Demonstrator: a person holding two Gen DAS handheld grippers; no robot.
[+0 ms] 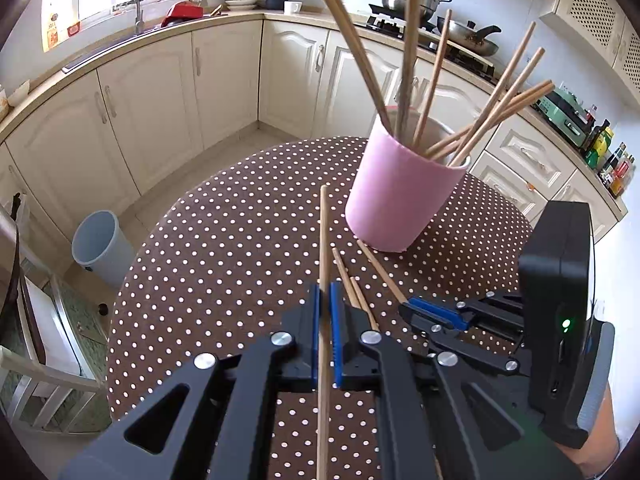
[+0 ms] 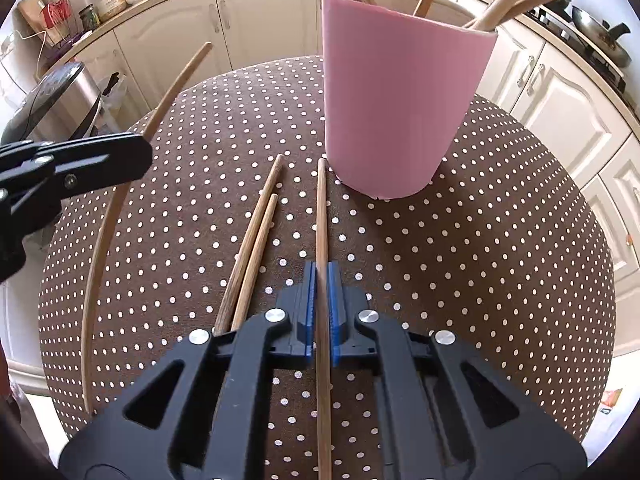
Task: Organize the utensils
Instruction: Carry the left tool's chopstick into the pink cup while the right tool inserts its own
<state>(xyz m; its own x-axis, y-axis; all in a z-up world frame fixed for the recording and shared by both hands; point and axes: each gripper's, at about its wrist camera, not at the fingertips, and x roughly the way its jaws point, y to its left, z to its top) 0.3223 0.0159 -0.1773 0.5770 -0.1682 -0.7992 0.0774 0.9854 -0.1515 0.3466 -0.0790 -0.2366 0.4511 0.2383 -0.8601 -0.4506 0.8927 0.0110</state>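
Your left claw (image 1: 327, 300) is clamped tight on one wooden chopstick (image 1: 325, 240), whose long axis runs straight up the middle of the left wrist view, its far tip pointing toward the upper centre, just left of the pink cup (image 1: 396, 196). Your right claw (image 2: 322, 280) is likewise closed hard on a second chopstick (image 2: 321, 216), which runs up the centre of the right wrist view with its tip ending just beside the cup's base.

The pink cup stands on the polka-dot worktop (image 1: 224, 240) in the upper right of both views, already bristling with chopsticks in the cup (image 1: 496, 108) that fan out over its rim.

Two loose chopsticks (image 2: 256, 240) lie side by side on the cloth, left of the right claw's fingers, angled up and to the right toward the cup. Beyond the worktop, cream kitchen cabinets (image 1: 160, 92) line the background, and a grey bin (image 1: 102, 246) sits on the floor at lower left.
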